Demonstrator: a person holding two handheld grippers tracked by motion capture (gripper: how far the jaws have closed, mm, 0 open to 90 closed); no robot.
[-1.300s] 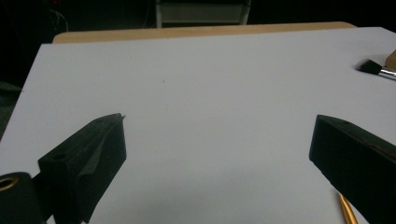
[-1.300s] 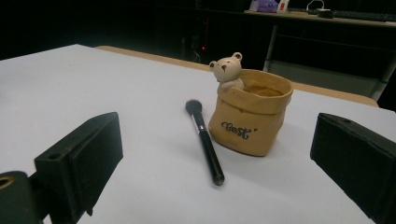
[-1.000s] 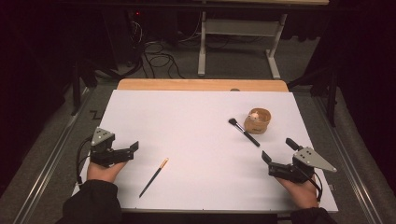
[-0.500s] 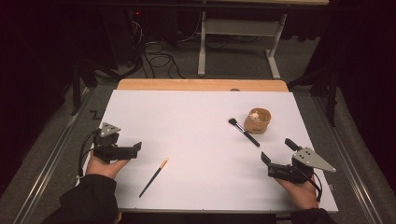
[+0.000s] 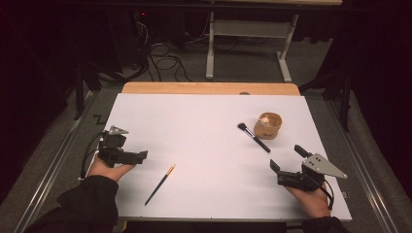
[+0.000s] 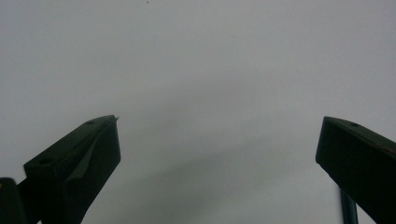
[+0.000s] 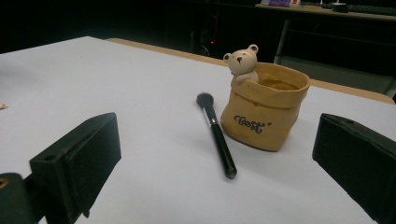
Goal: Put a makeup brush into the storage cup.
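Two brushes to deal with, neither yet lifted. Nearest the left gripper [image 5: 141,155]: a thin dark brush with a pale tip [image 5: 160,184], flat on the white table top [image 5: 204,121], lying on a diagonal just to the right of and a little nearer than that gripper's jaws, apart from them. Nearest the right gripper [image 5: 284,156]: a black makeup brush [image 5: 254,137] with a fluffy head, also flat, handle end toward the gripper, head pointing away, just beside a tan sack-shaped pot [image 5: 268,125] with a small bear figure peeping over its rim (pot upright, mouth open, nothing seen standing in it). Both sets of tongs spread wide and gripping nothing: in the left gripper view, bare white surface between the jaws, with a slim dark shaft at the lower right edge, probably the thin brush; in the right gripper view, makeup brush and pot framed between the jaws but well ahead of them. Judged as the very start of tidying the brushes into the pot: nothing grasped, nothing placed. Left to do, by that reading: closing on each handle, lifting, carrying over to the pot, dropping in handle-first. Longer trip for the thin brush, well apart from the pot across the table.
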